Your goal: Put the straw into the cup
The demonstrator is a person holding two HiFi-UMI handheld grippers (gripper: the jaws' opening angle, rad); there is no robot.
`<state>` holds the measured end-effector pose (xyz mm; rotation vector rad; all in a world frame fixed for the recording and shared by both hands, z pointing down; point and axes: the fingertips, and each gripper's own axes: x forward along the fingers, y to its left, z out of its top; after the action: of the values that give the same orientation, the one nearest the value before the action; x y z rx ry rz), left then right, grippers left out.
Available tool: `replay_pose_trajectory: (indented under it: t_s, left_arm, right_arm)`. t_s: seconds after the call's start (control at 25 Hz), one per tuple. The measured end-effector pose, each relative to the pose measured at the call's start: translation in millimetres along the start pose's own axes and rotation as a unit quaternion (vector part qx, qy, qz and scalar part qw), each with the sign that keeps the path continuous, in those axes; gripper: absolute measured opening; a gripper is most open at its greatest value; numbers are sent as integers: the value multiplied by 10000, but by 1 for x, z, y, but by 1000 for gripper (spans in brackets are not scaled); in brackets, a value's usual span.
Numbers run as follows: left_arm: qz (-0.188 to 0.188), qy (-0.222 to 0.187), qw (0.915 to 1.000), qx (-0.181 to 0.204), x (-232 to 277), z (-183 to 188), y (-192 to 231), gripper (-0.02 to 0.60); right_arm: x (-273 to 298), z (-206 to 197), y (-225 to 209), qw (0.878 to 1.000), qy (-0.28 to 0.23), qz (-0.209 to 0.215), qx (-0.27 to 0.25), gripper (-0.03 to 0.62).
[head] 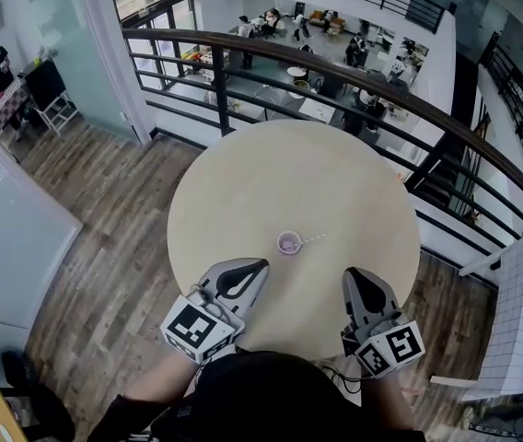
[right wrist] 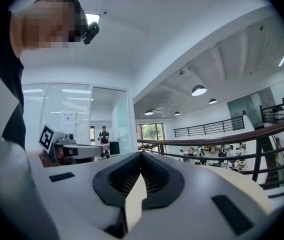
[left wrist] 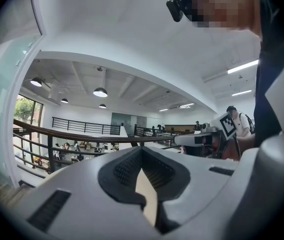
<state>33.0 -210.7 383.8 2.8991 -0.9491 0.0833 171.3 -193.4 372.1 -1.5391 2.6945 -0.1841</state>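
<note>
With jaws pressed together and empty, the left gripper (head: 256,267) and right gripper (head: 354,273) are probably risking flicking the thin straw (head: 314,238) away or toppling the cup (head: 288,242).

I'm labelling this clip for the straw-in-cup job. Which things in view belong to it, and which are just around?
Job: cup; straw lying beside it; left gripper; right gripper.
Just around: table, only the support; railing; gridded board.

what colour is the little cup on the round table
The cup is pale purple; it shows best in the head view.
</note>
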Motion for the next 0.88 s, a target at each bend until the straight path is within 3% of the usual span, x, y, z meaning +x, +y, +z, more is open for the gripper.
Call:
replay_pose_trajectory:
  t_s: [0.88]
  left_arm:
    - [98,50,9999,-91,-4,-10,0,6]
  right_arm:
    - [-3,-6,-4,9999,81,0,84,20]
